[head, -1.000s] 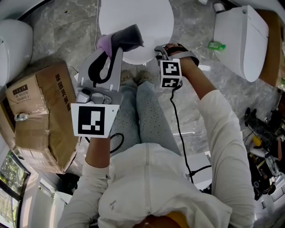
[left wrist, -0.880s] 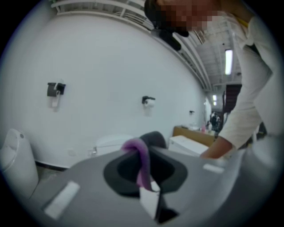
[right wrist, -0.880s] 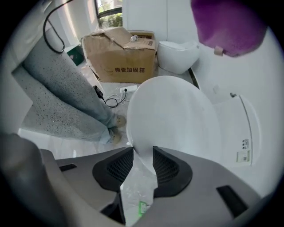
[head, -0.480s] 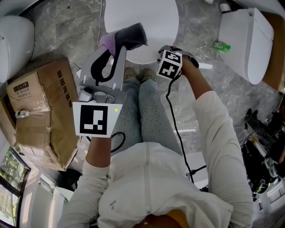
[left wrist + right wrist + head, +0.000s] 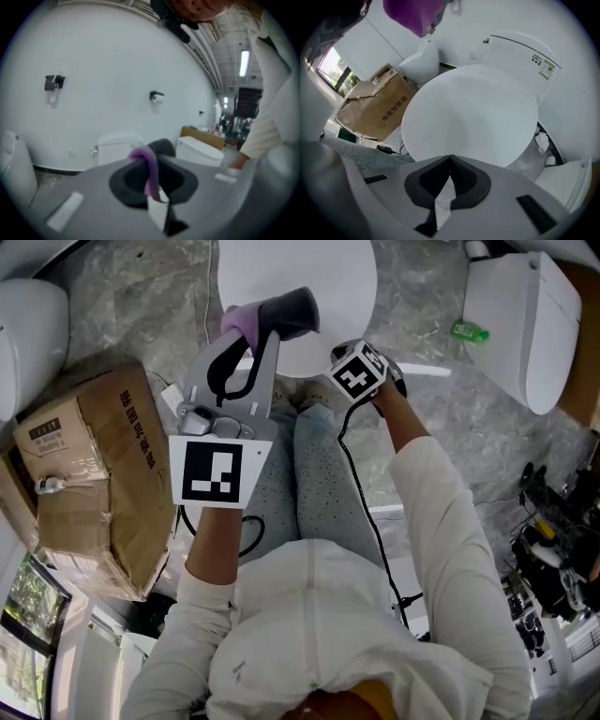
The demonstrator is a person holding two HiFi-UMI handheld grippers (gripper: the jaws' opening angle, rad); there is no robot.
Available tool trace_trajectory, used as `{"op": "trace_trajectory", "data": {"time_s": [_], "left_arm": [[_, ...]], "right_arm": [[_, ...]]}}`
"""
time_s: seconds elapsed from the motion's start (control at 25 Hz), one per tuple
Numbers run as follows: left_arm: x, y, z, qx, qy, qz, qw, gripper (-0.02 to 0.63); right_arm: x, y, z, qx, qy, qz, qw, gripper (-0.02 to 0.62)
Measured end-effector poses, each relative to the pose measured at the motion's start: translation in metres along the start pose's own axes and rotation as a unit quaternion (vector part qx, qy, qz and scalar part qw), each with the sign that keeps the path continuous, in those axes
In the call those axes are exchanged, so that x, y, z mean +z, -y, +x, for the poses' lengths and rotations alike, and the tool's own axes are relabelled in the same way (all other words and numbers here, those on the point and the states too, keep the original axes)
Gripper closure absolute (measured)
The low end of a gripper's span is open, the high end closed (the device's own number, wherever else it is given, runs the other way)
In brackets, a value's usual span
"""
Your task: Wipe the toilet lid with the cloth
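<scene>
The white round toilet lid (image 5: pixel 295 282) lies shut in front of the person's knees and fills the right gripper view (image 5: pixel 473 112). A purple and grey cloth (image 5: pixel 272 313) hangs from my left gripper (image 5: pixel 261 326), which is shut on it above the lid's near left edge. In the left gripper view the purple cloth (image 5: pixel 150 166) is pinched between the jaws of the left gripper (image 5: pixel 151 157). My right gripper (image 5: pixel 345 354) points steeply down at the lid's near right edge. Its jaws meet with nothing between them (image 5: pixel 450 158). The cloth (image 5: pixel 415 14) shows at that view's top.
A cardboard box (image 5: pixel 89 465) stands on the floor at the left, beside a white fixture (image 5: pixel 28 324). A second toilet (image 5: pixel 520 324) and a green bottle (image 5: pixel 467 331) are at the right. Tools and cables (image 5: pixel 553 549) lie at the far right. The cistern (image 5: pixel 520 51) rises behind the lid.
The right gripper's marker cube has rolled and sits closer to the lid's front edge. The left gripper with the cloth has shifted a little right and lower.
</scene>
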State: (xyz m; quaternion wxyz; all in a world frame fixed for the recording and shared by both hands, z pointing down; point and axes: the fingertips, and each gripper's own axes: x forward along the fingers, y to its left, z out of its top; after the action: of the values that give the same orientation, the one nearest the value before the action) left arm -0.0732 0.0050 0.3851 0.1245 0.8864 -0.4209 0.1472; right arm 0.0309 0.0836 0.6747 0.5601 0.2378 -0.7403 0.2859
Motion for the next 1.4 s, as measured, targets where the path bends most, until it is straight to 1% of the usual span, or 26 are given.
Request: {"op": "trace_trajectory", "data": {"time_s": [0.08, 0.24, 0.4, 0.56, 0.72, 0.88, 1.16, 1.28, 1.4], "left_arm": [[-0.006, 0.001, 0.009, -0.008, -0.005, -0.002, 1.0000, 0.581], [-0.023, 0.000, 0.030, -0.021, -0.025, -0.016, 0.9993, 0.581], [-0.052, -0.002, 0.049, -0.032, -0.057, -0.020, 0.9976, 0.581], [-0.084, -0.007, 0.056, -0.045, -0.097, -0.018, 0.9941, 0.581], [-0.098, -0.011, 0.057, -0.048, -0.116, -0.019, 0.9919, 0.581], [-0.106, -0.011, 0.065, -0.056, -0.125, -0.018, 0.9904, 0.581], [-0.120, -0.009, 0.085, -0.058, -0.150, -0.021, 0.9867, 0.581], [-0.125, -0.012, 0.101, -0.052, -0.163, -0.034, 0.9848, 0.581], [-0.130, -0.019, 0.120, -0.043, -0.171, -0.049, 0.9831, 0.581]], "right_arm": [[-0.003, -0.001, 0.007, -0.013, -0.006, 0.012, 1.000, 0.580], [-0.006, 0.002, 0.015, -0.017, -0.010, 0.042, 0.999, 0.580], [-0.010, 0.003, 0.021, -0.033, -0.014, 0.043, 0.998, 0.580], [-0.011, 0.003, 0.028, -0.044, -0.022, 0.047, 0.998, 0.580], [-0.014, 0.002, 0.032, -0.059, -0.025, 0.059, 0.996, 0.580], [-0.020, 0.005, 0.041, -0.069, -0.029, 0.050, 0.996, 0.580], [-0.023, 0.004, 0.055, -0.031, -0.032, 0.064, 0.997, 0.580], [-0.025, 0.006, 0.061, -0.014, -0.034, 0.051, 0.998, 0.580], [-0.028, 0.006, 0.061, 0.008, -0.023, 0.046, 0.999, 0.580]]}}
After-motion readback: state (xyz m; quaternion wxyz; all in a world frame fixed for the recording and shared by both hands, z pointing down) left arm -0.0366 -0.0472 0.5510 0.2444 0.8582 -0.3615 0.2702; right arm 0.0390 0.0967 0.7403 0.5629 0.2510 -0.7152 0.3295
